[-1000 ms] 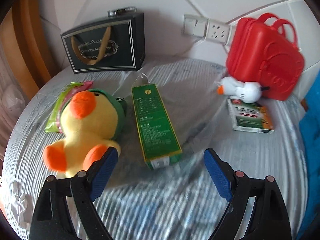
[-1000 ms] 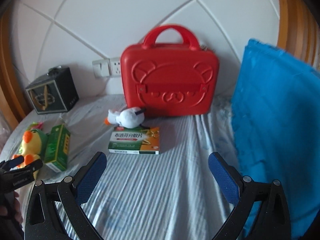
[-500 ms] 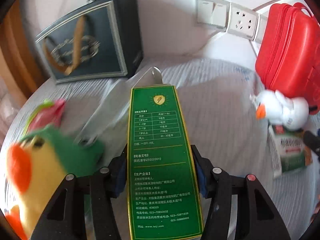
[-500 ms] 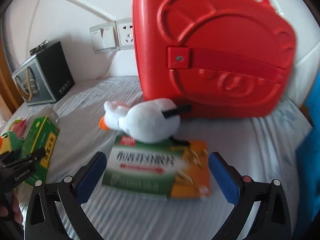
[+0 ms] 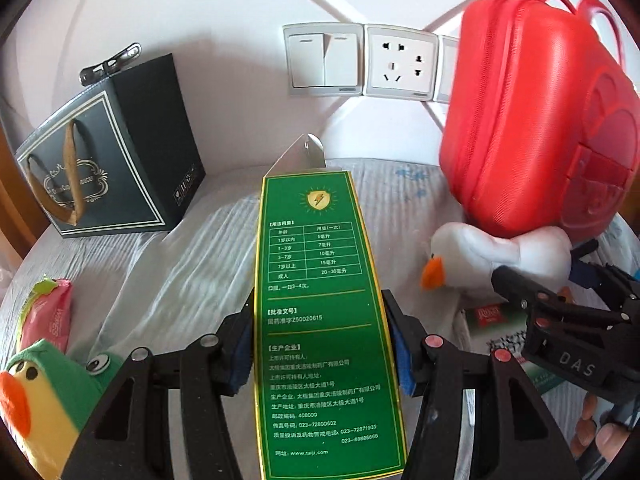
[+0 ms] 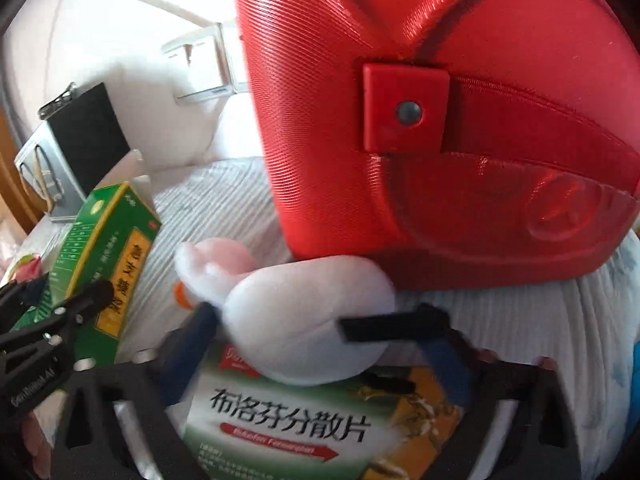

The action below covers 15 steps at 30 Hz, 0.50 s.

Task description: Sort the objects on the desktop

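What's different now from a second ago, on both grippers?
The left gripper moved in on the tall green box, shut on its sides and lifted it off the bed. The right gripper came down around the flat medicine box under the white plush bird, and its jaws are closing. The red case, black gift bag and duck plush stayed put.

Glossy printed green carton [image 5: 324, 320], beside it a soft plush white bird [image 5: 496, 256] against the ribbed glossy red plastic case [image 6: 440, 120], all on striped cloth [image 5: 192, 264]
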{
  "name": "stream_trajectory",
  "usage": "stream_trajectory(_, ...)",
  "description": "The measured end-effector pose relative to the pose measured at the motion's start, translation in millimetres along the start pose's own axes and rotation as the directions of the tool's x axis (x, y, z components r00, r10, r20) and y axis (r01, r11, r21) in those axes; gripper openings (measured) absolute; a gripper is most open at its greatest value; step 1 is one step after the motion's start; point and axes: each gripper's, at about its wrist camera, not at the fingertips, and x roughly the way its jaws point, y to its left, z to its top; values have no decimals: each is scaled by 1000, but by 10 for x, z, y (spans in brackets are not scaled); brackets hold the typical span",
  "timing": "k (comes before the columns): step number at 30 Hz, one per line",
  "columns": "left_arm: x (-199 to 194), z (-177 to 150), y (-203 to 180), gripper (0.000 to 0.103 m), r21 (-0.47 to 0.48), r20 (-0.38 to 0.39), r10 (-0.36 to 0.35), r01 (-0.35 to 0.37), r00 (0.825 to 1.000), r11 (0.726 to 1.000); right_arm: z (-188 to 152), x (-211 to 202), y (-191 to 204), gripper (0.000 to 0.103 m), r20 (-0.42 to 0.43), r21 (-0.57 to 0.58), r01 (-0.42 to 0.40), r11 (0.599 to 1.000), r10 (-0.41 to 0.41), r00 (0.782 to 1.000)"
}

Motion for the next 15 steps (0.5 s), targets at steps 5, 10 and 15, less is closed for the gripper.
stream_trajectory(5, -278, -61, -41, 54, -3, 13, -1, 1, 1000, 1000, -100, -271, 92, 78, 26, -2, 26, 1000, -26, 999)
stream_trajectory(10, -768, -134, 14, 54, -21, 50, 1, 0, 999, 1000, -211, -845, 245, 78, 87, -6, 19, 1000, -18, 996)
stream_trajectory(15, -1436, -292, 137, 54, -51, 87, -8, 13, 996, 999, -315, -1583, 427, 78, 170, -18, 44, 999, -40, 985)
